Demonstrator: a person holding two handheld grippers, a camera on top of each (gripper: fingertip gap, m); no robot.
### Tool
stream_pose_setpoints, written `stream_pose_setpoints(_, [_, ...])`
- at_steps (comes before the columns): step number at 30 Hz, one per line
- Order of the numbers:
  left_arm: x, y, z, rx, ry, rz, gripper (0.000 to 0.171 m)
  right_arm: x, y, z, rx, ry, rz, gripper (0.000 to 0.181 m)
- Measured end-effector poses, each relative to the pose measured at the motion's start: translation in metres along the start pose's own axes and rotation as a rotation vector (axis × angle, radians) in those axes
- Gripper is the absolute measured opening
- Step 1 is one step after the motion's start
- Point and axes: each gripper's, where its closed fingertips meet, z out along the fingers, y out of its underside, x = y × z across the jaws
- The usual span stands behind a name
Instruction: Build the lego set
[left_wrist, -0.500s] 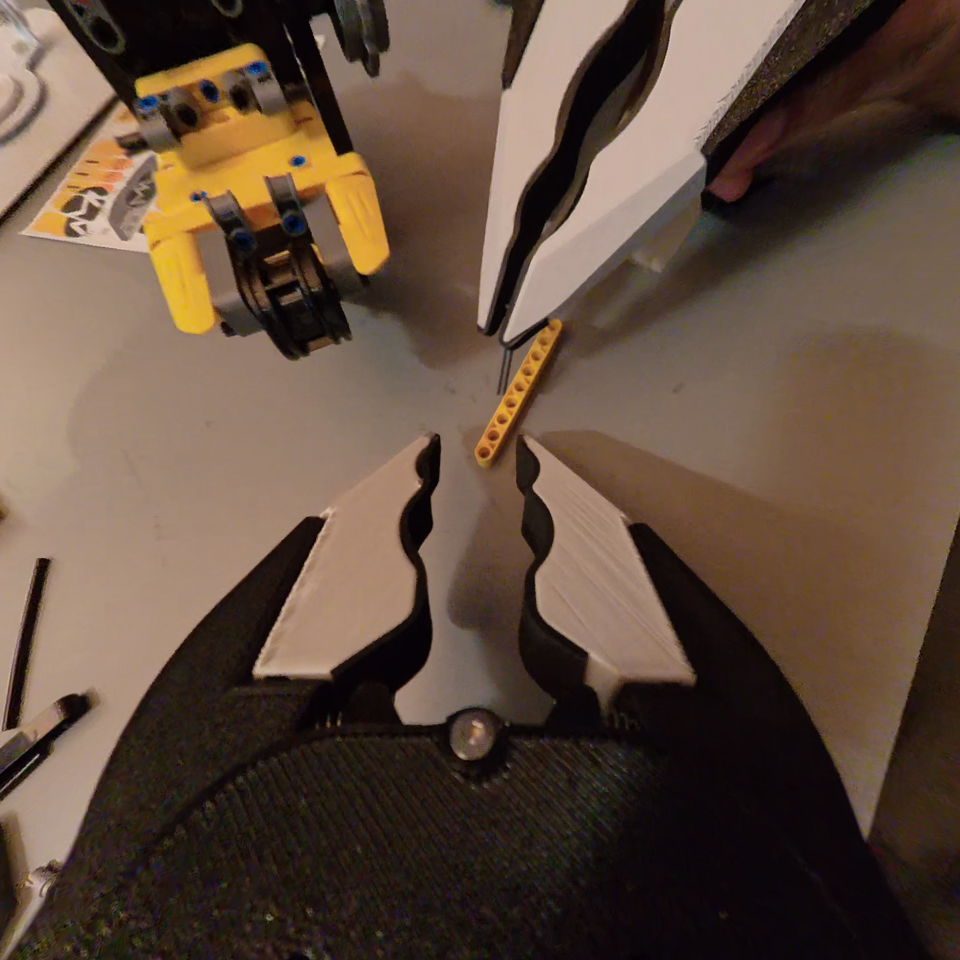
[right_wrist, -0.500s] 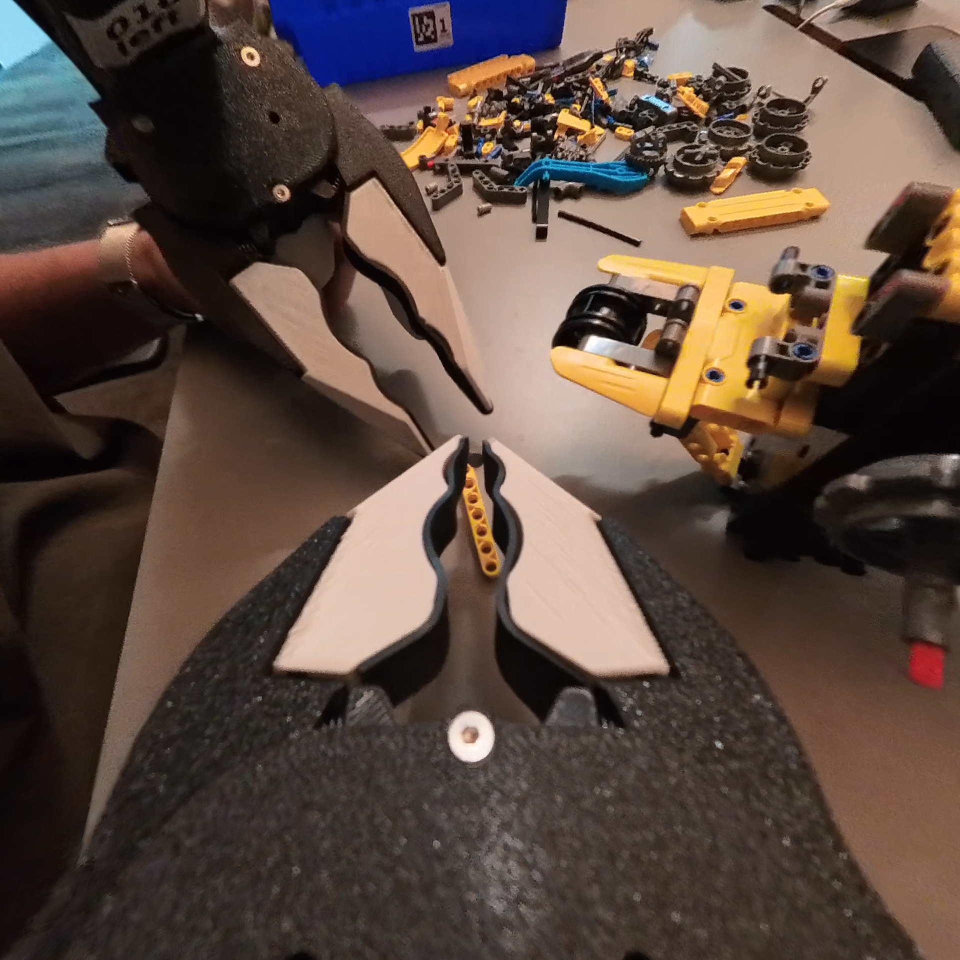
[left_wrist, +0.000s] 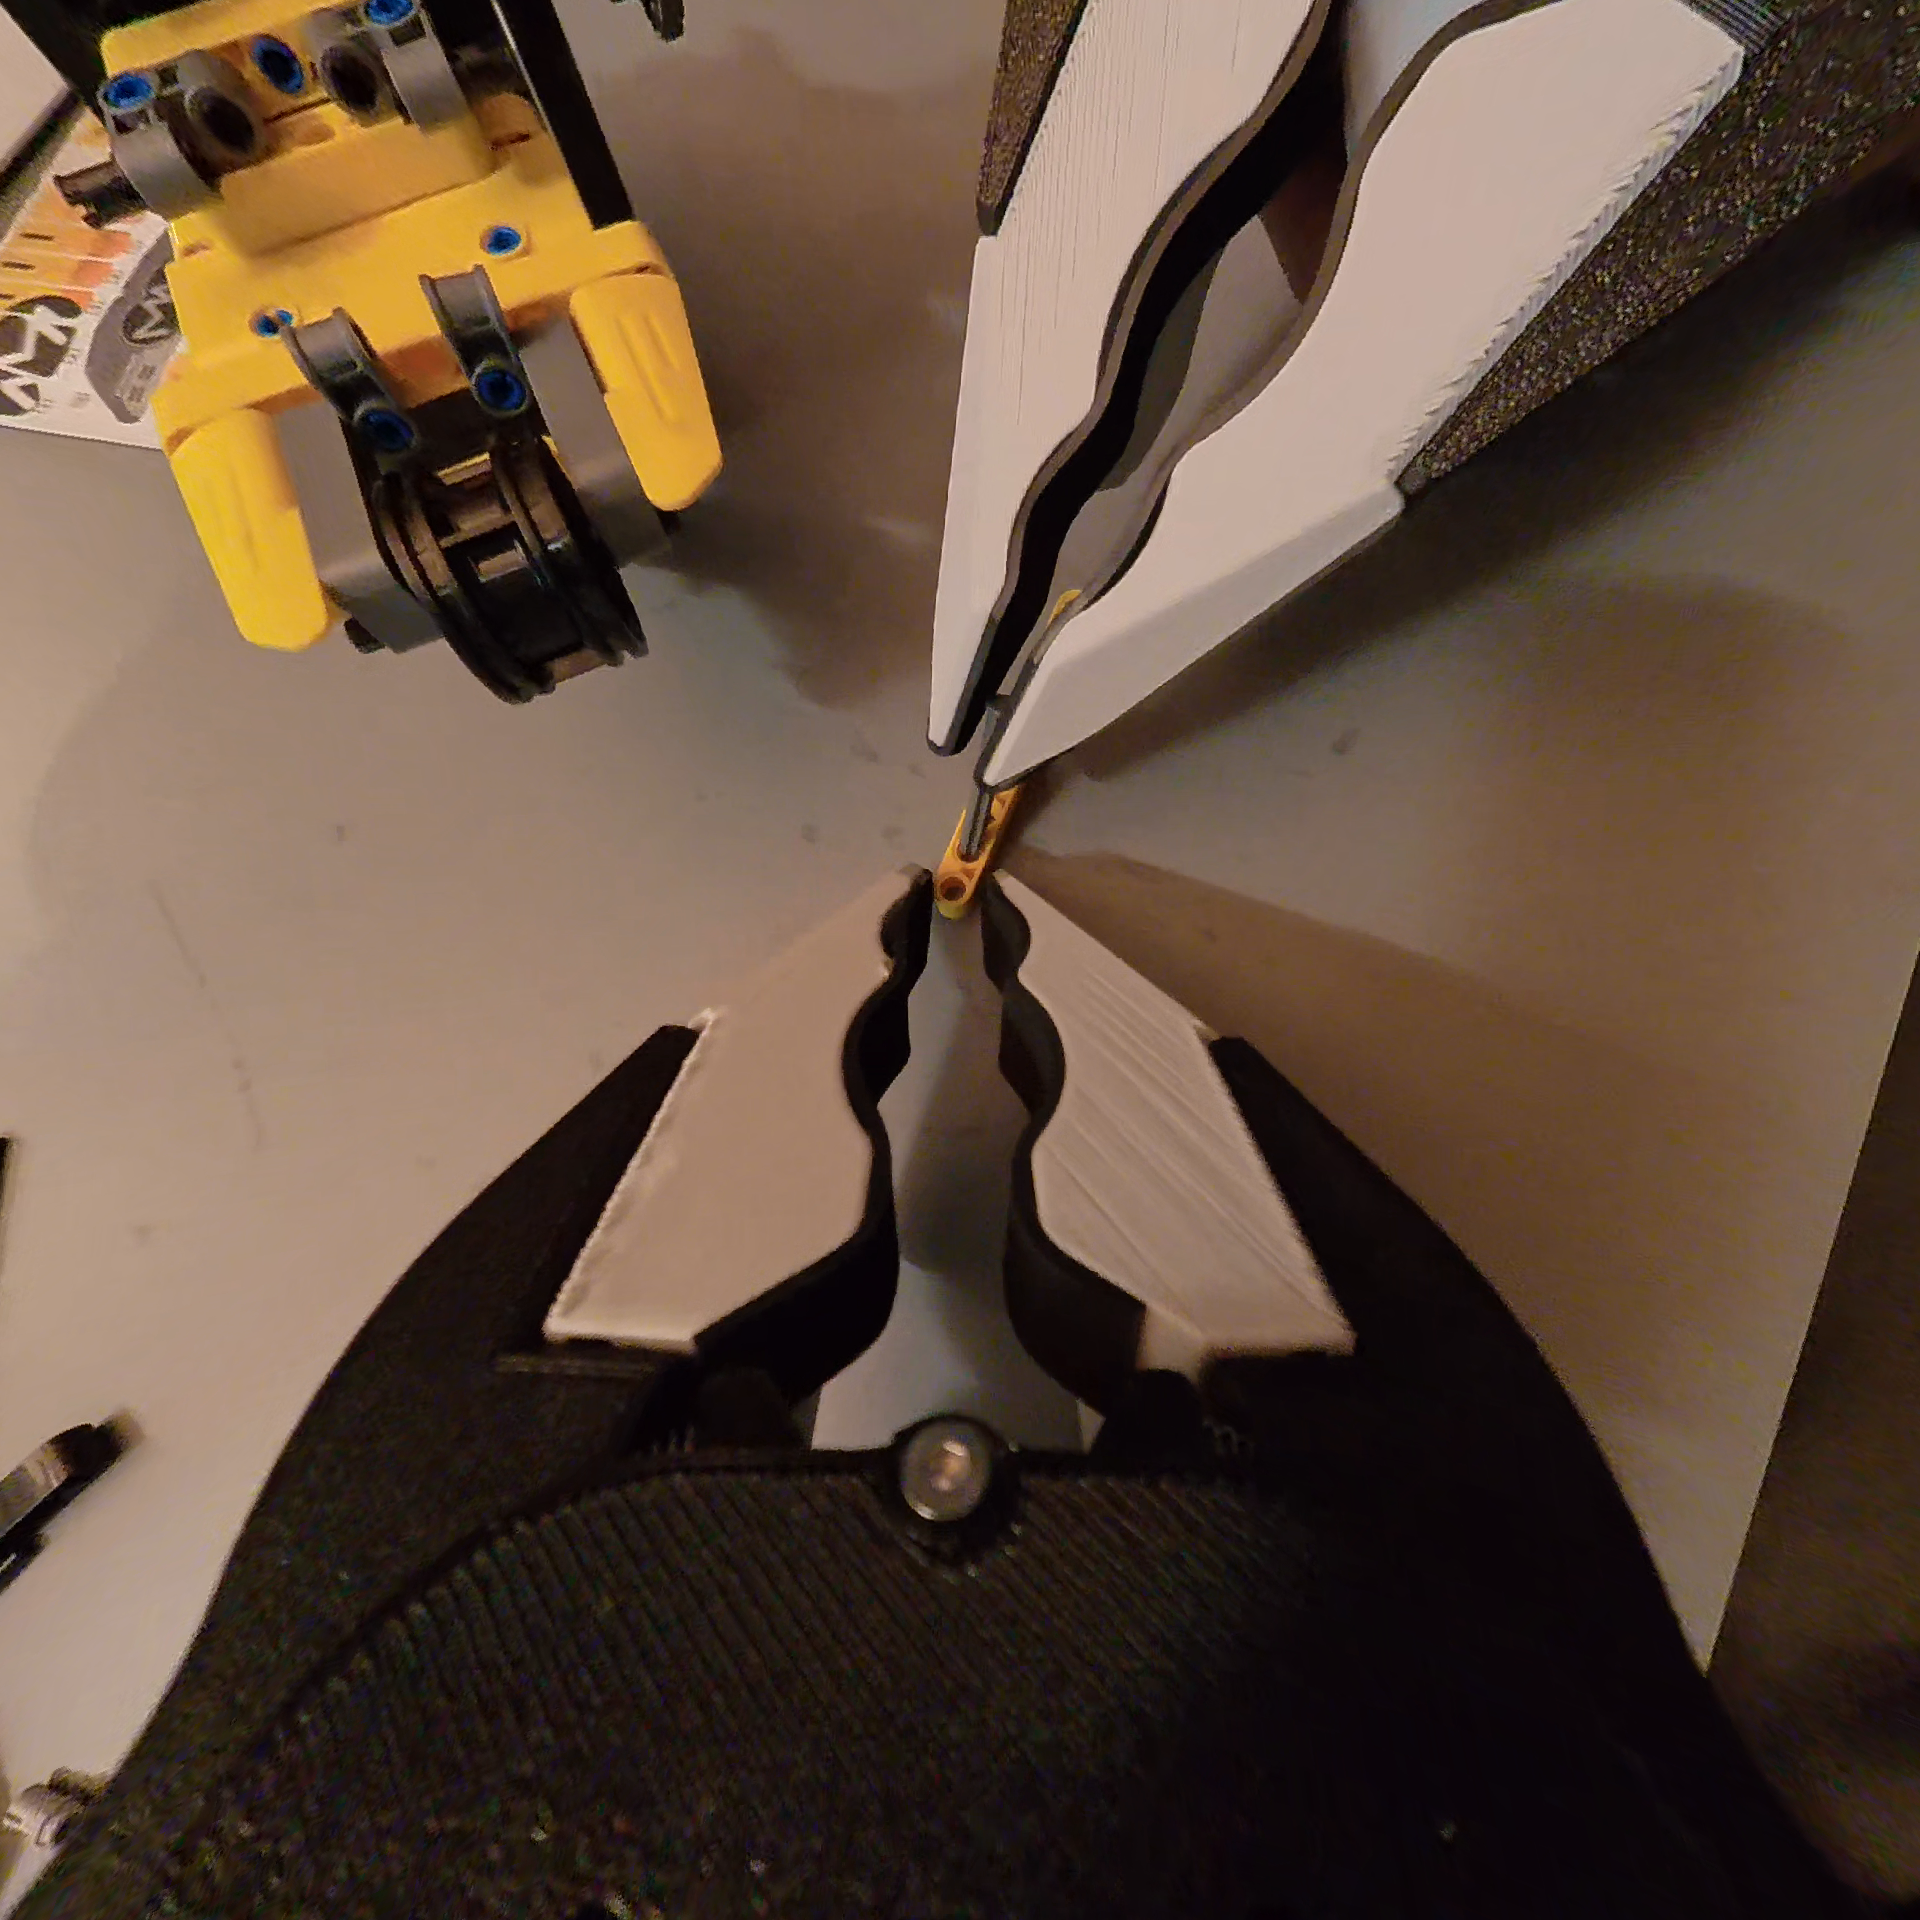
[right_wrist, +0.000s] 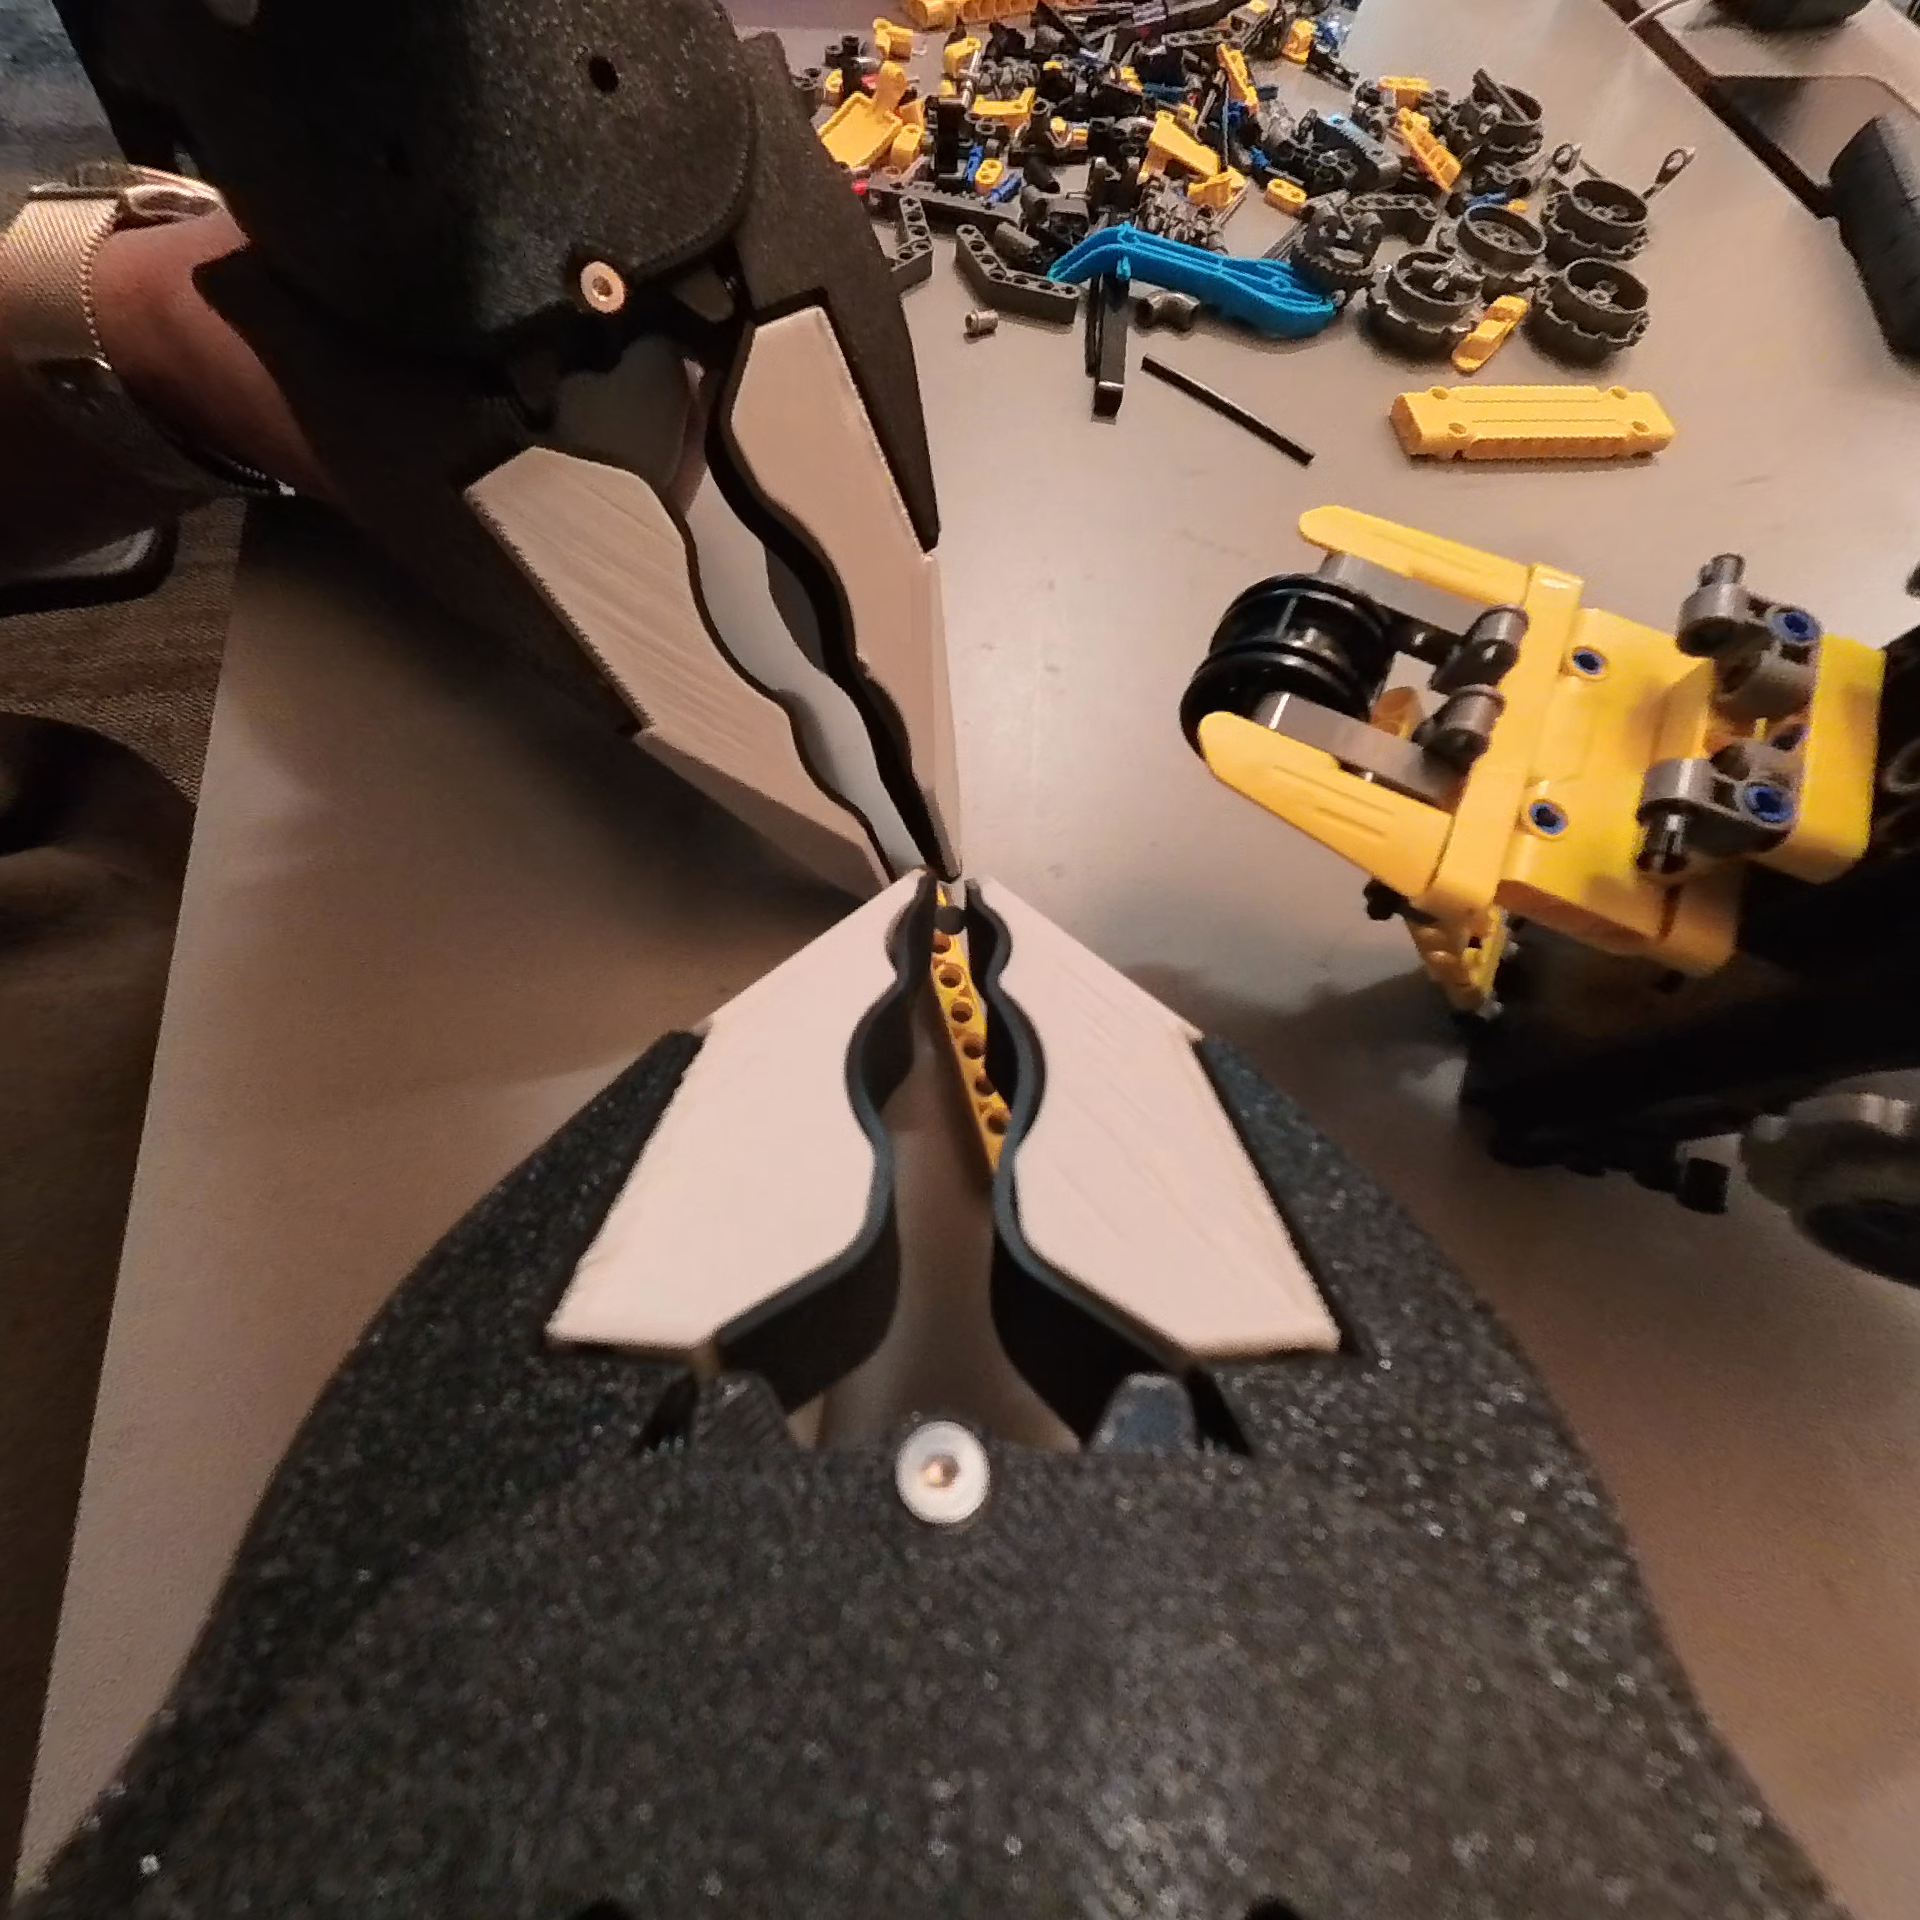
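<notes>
- Yellow plastic, long and thin with a row of round holes: a perforated beam (right_wrist: 971, 1049) lies lengthwise between the right gripper's (right_wrist: 945, 894) fingers, above the grey table (left_wrist: 436, 935).
- In the left wrist view the beam's end (left_wrist: 961, 878) pokes out beyond those fingertips, with a thin dark pin (left_wrist: 977, 821) beside it at the tips.
- The right gripper is pinched nearly closed on the beam; its pale, finely ridged finger plates (right_wrist: 1122, 1143) have wavy black rubber edges and a grainy black body behind.
- The left gripper (left_wrist: 954, 891) meets it tip to tip, its jaws narrowed around the beam's free end; whether they actually press on it I cannot tell.
- In the right wrist view the left gripper (right_wrist: 930, 862) slants down from the upper left, held by a hand wearing a woven wrist strap (right_wrist: 83, 239).
- Near the left gripper stands a yellow and black brick-built vehicle (left_wrist: 416, 395) with blue pins and grey connectors.
- Beyond it, well apart, lies a loose pile of parts (right_wrist: 1195, 187): black wheels, a blue curved piece (right_wrist: 1195, 275), a flat yellow panel (right_wrist: 1532, 421).
- A printed sheet (left_wrist: 73, 322) shows at the left edge.
</notes>
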Motion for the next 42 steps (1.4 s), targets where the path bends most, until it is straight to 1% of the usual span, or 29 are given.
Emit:
stream_pose_setpoints(9, [0.0038, -0.0062, -0.0027, 0.042, -0.01, 0.048, 0.003, -0.001, -0.0045, -0.0025, 0.025, -0.001, 0.0, 0.004])
stream_pose_setpoints(20, [0.0061, -0.0057, -0.0014, 0.035, -0.012, 0.071, 0.002, -0.0021, -0.0035, -0.0017, 0.017, 0.003, -0.012, 0.005])
stream_pose_setpoints(25, [0.0076, -0.0057, -0.0015, 0.036, -0.01, 0.083, 0.002, -0.0076, -0.0036, -0.0012, 0.023, -0.06, 0.059, 0.005])
stream_pose_setpoints(31, [0.0074, -0.0088, -0.0045, 0.062, 0.011, 0.059, 0.002, -0.0015, -0.0046, -0.0029, 0.037, -0.044, 0.086, 0.004])
stream_pose_setpoints(42, [0.0078, -0.0089, -0.0036, 0.059, 0.005, 0.07, 0.001, -0.0003, -0.0041, -0.0019, 0.036, -0.069, 0.138, 0.004])
